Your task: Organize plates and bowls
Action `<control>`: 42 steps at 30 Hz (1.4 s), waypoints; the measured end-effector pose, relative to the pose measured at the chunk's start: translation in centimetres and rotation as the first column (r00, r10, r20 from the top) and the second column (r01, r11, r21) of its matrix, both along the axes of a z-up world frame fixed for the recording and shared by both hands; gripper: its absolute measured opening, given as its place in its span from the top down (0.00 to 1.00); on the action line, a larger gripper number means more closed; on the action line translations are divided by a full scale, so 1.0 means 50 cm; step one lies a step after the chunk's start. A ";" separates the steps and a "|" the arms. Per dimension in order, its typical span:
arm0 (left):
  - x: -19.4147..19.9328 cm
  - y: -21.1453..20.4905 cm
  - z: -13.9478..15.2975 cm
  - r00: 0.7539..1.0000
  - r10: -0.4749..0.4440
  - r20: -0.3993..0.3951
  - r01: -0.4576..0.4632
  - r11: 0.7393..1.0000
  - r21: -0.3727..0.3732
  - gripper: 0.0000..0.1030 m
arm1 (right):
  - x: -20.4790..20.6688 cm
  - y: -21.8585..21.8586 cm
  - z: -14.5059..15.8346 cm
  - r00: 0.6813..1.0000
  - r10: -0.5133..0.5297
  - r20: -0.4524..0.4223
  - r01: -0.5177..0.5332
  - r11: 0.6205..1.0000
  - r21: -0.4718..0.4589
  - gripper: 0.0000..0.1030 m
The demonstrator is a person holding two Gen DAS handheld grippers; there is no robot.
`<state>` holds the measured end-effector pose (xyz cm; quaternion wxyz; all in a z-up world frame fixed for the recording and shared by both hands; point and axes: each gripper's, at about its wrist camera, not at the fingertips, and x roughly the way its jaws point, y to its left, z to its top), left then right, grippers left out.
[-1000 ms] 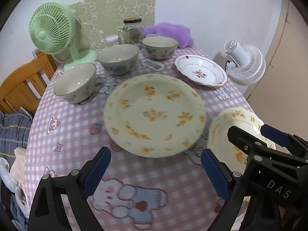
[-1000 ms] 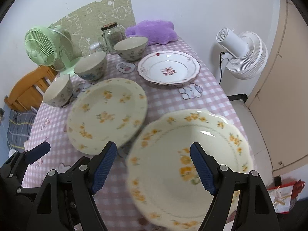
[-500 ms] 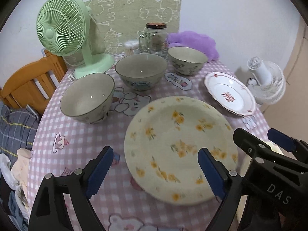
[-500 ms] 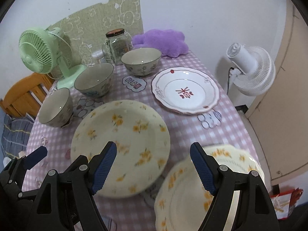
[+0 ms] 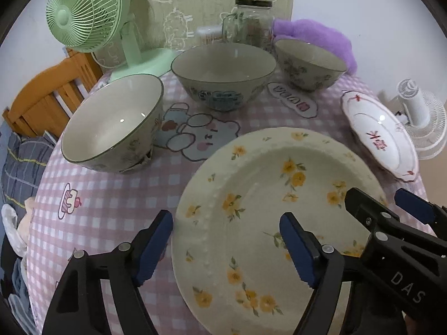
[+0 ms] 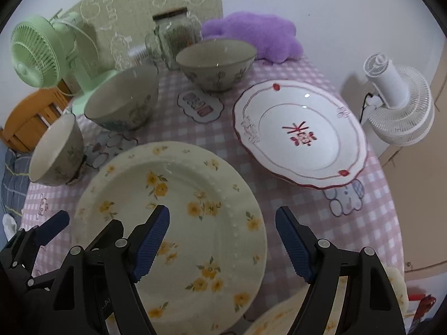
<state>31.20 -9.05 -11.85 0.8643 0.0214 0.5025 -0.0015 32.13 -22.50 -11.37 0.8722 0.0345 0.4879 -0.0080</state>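
Left wrist, three bowls point(image 5: 111, 122) (all empty), yellow-flowered plate point(image 5: 268, 217) bare

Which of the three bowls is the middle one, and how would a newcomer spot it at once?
Start at the green fan at the back of the pink checked table. The middle bowl stands just right of the fan's base, in front of the glass jar. Unlike its floral neighbours, it is the widest and bears a blue cartoon print on its side.

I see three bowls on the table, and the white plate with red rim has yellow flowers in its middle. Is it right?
Not quite. The white plate has a red character in its middle, as the right wrist view shows. The yellow flowers are on the cream plate. Three bowls is right.
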 end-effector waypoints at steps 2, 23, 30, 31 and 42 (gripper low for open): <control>0.008 -0.003 -0.010 1.000 0.005 -0.011 -0.005 1.000 0.003 0.23 | 0.008 0.000 -0.009 1.000 0.006 -0.009 -0.006 1.000 -0.005 0.23; 0.034 0.001 -0.031 0.997 -0.049 -0.053 0.049 0.999 0.000 0.26 | 0.049 -0.010 -0.057 0.995 0.064 -0.074 -0.064 0.998 0.006 0.39; 0.036 0.010 -0.031 0.998 -0.021 -0.058 0.020 1.000 -0.023 0.31 | 0.047 -0.006 -0.059 0.994 0.085 -0.068 -0.086 0.996 -0.009 0.40; 0.036 0.010 -0.031 0.998 -0.016 -0.055 0.015 1.000 -0.021 0.31 | 0.047 -0.005 -0.059 0.994 0.083 -0.067 -0.084 0.996 -0.011 0.40; 0.027 0.020 -0.019 0.996 0.021 -0.084 -0.023 0.999 -0.028 0.33 | 0.032 0.004 -0.049 0.994 0.033 -0.104 -0.035 0.999 -0.018 0.39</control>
